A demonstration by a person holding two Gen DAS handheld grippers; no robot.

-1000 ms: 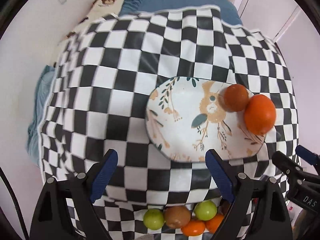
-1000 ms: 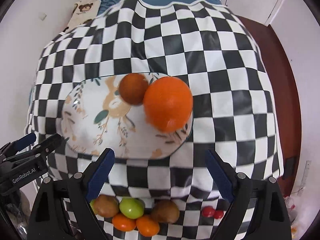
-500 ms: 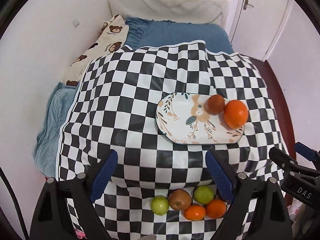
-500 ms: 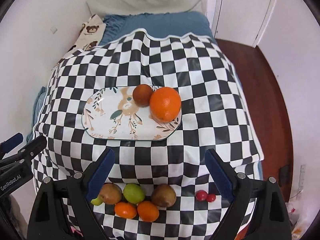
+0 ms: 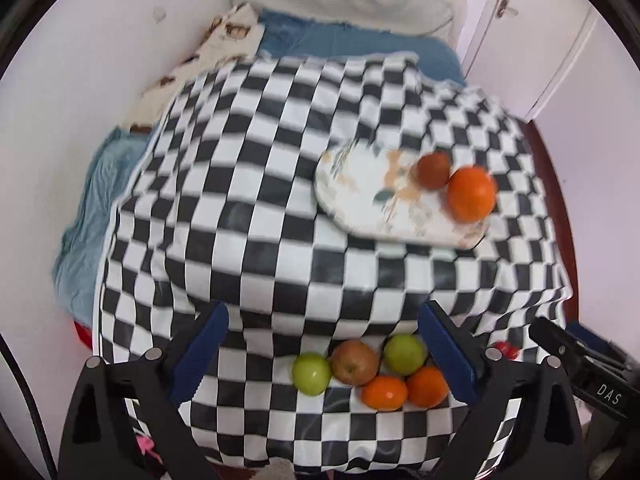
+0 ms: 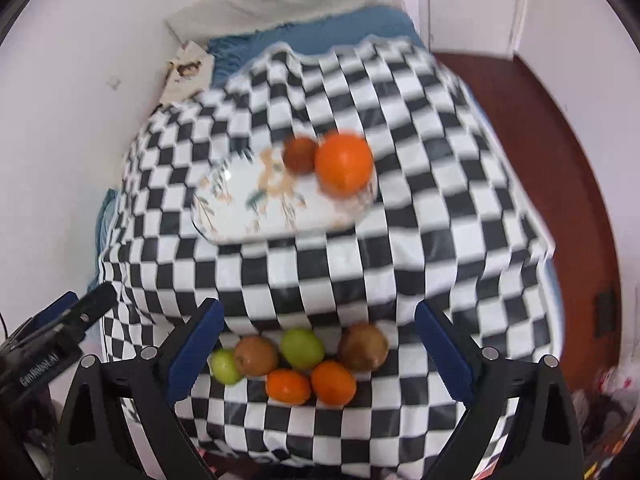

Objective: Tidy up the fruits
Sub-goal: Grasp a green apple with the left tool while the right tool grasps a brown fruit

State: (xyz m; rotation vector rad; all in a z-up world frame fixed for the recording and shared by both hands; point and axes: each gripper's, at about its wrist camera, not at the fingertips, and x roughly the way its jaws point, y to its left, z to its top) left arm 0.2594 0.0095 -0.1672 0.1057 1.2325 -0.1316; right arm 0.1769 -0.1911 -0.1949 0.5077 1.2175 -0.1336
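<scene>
Checkered worktop (image 5: 280, 208) is carrying a plate (image 5: 360, 200) with two fruits, loose fruit (image 6: 296, 360) nearer, both claws (image 5: 324, 360) (image 6: 316, 356) hanging spread, likely picking next.

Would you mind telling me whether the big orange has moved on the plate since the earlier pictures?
No. The big orange still sits at the plate's right end, touching the brown fruit; only the cameras moved.

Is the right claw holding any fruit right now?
No, the right claw is open and empty, with the loose fruit pile lying on the checkered cloth.
</scene>
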